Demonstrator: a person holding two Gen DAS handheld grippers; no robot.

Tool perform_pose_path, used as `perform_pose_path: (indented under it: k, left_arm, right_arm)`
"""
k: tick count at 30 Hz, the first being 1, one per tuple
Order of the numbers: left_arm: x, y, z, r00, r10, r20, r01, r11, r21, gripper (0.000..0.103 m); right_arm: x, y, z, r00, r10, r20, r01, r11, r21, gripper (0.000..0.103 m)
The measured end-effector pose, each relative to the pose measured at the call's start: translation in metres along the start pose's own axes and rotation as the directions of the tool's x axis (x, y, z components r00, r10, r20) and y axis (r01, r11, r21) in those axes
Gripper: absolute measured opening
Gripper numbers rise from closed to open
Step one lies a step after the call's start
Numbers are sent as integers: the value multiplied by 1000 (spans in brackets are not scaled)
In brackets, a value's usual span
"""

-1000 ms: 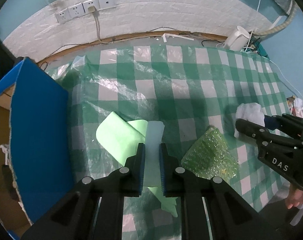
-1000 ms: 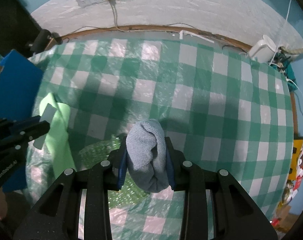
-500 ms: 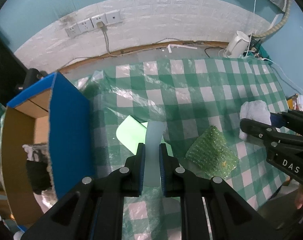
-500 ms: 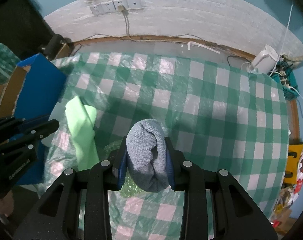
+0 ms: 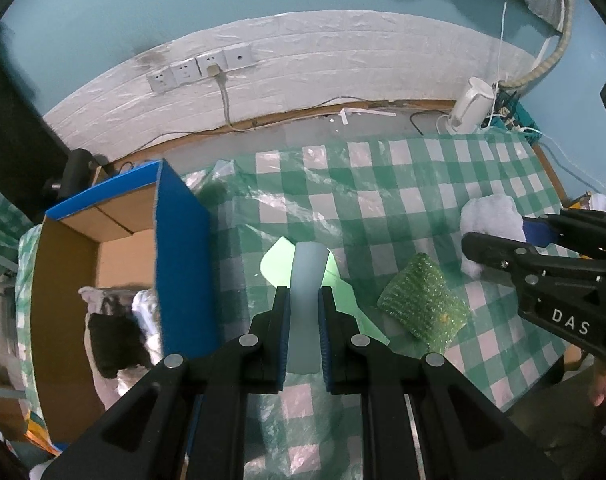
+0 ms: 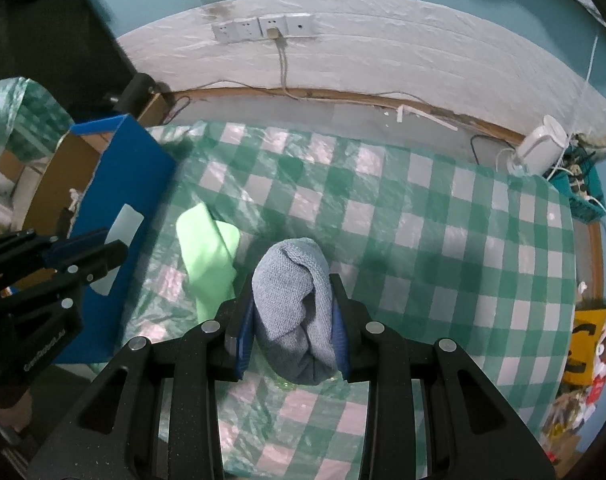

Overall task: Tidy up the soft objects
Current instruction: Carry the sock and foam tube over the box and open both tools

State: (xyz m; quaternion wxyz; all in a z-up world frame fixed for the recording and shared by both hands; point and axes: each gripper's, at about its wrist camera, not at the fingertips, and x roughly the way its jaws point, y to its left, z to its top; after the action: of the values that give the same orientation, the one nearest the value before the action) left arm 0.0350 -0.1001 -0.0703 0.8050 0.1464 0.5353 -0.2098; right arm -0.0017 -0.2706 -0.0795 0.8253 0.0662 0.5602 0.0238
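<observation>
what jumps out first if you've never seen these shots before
Probably the two grippers, each clamped on something soft: the left gripper pinches a pale foam sheet, the right gripper squeezes a bundled grey-blue cloth. Below them lies the green checked tablecloth, with an open blue cardboard box at its left edge.

Left tongs (image 5: 305, 312) covering the lower end of the pale foam strip (image 5: 306, 276), grey cloth (image 6: 293, 312) hiding most of the green bubble wrap (image 5: 423, 306), blue box (image 5: 183, 264) concealing part of its jumbled contents, person's fingers (image 5: 605, 386) being cropped at the edge
</observation>
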Motion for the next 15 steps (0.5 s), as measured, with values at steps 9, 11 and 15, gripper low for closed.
perform_pose_path:
  k: [9, 11, 15]
  left_arm:
    - [-21, 21, -6, 999, 13, 30, -12, 999, -38, 13]
    - [-24, 28, -8, 999, 11, 33, -10, 999, -48, 13]
    - [-30, 41, -13, 999, 22, 37, -19, 997, -71, 13]
  right_arm:
    - [-8, 23, 9, 999, 28, 19, -27, 999, -38, 31]
    - [-10, 30, 11, 999, 33, 24, -32, 998, -46, 31]
    - [-11, 45, 16, 999, 48, 23, -47, 997, -60, 31]
